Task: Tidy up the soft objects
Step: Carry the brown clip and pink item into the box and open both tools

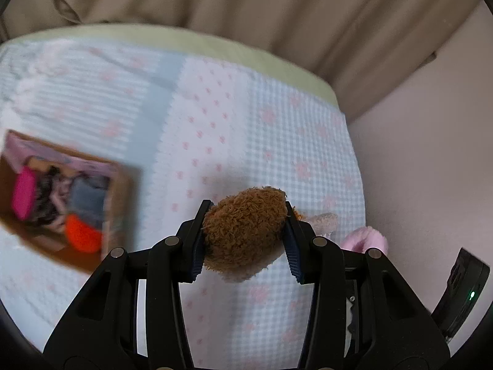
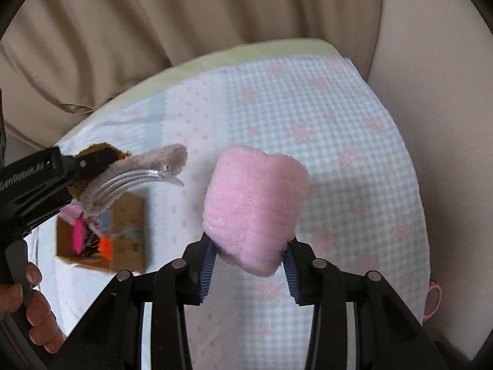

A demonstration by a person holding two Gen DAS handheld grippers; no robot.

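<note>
My left gripper [image 1: 245,231] is shut on a brown fuzzy soft item [image 1: 243,231] with a beige underside and a clear plastic comb part, held above the bed. It also shows in the right wrist view [image 2: 135,166] at the left. My right gripper [image 2: 251,256] is shut on a pink fluffy soft item [image 2: 252,206], also held above the bed; a bit of it shows in the left wrist view [image 1: 366,239]. An open cardboard box [image 1: 123,185] lies on the bed at the left, holding pink, orange, grey and dark soft things. The box also shows in the right wrist view [image 2: 129,225].
The bed carries a light blue and pink patterned blanket [image 1: 246,123] with a pale green edge. Beige curtains [image 1: 277,6] hang behind it and a pale wall [image 1: 431,154] stands on the right. A small pink object [image 2: 433,297] lies at the bed's right edge.
</note>
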